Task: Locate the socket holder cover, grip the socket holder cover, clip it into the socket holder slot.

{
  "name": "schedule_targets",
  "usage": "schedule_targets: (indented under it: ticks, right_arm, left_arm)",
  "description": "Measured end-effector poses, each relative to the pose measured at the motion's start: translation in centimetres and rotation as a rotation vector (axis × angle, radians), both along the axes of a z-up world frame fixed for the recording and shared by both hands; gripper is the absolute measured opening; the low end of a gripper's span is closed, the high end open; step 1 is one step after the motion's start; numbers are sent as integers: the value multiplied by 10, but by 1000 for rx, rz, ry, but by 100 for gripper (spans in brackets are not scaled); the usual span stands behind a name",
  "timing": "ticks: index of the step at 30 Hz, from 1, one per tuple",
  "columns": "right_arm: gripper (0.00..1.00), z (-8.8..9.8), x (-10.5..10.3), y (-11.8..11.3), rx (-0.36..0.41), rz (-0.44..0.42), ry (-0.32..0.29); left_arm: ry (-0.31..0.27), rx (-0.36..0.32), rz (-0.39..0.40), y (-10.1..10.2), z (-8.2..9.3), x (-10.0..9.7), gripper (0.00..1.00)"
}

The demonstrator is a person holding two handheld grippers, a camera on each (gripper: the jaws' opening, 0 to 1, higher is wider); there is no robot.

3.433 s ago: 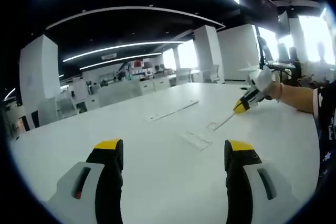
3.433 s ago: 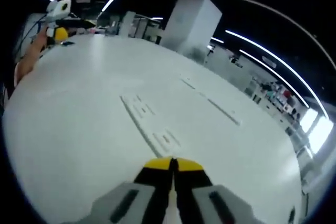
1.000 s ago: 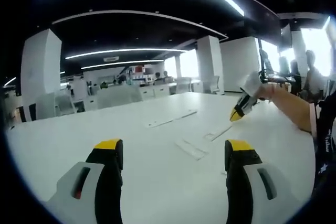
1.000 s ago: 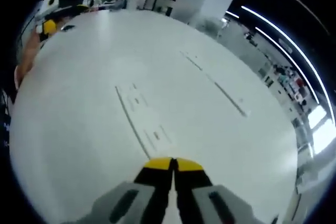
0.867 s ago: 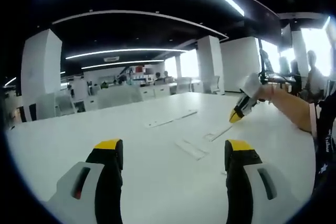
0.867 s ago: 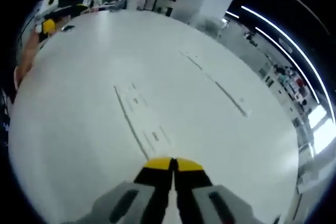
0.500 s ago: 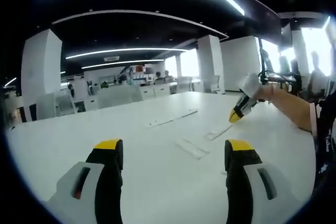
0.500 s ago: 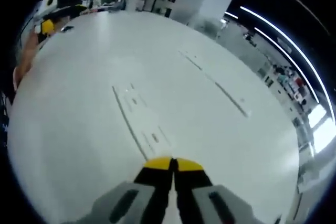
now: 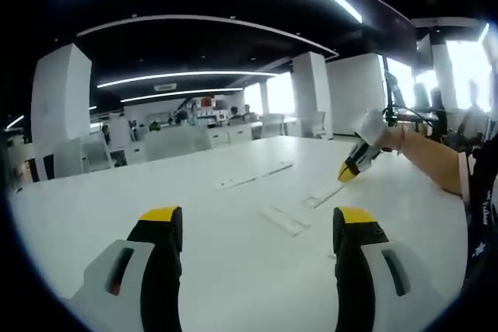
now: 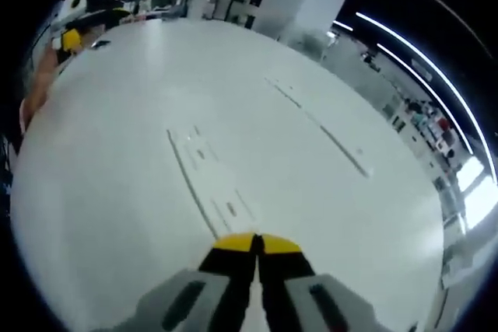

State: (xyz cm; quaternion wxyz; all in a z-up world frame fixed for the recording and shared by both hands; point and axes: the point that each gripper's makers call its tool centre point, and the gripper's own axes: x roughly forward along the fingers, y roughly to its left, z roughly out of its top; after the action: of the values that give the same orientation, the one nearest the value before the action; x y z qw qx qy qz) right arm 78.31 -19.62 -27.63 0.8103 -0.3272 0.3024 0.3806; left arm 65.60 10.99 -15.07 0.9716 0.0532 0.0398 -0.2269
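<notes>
Nothing has shifted — left tool (image 9: pixel 258 227) apart, right tool (image 10: pixel 255 243) together over table (image 10: pixel 140 99).

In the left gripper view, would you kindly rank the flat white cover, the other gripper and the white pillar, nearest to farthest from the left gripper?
1. Flat white cover: on the table, just ahead.
2. Right gripper: beyond it, upper right.
3. White pillar: past the table's far edge.

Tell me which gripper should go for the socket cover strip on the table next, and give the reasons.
Right. The right gripper hangs just over the long cover strip, though its jaws are shut and must open first. The left gripper is open but sits farther back from it.
</notes>
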Motion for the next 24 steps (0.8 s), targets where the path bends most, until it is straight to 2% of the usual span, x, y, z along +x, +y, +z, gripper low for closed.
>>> schedule_targets:
  ticks: [9,12,24]
  right_arm:
    - [4,-1,3,2,-3,11,-12]
    - [4,-1,2,5,19,17,-5]
    - [4,-1,2,6,2,23,-18]
  left_arm:
    - [1,4,6,0,-1,0,78]
    - [2,4,6,-1,-2,0,78]
    - [2,6,9,0,-2,-1,78]
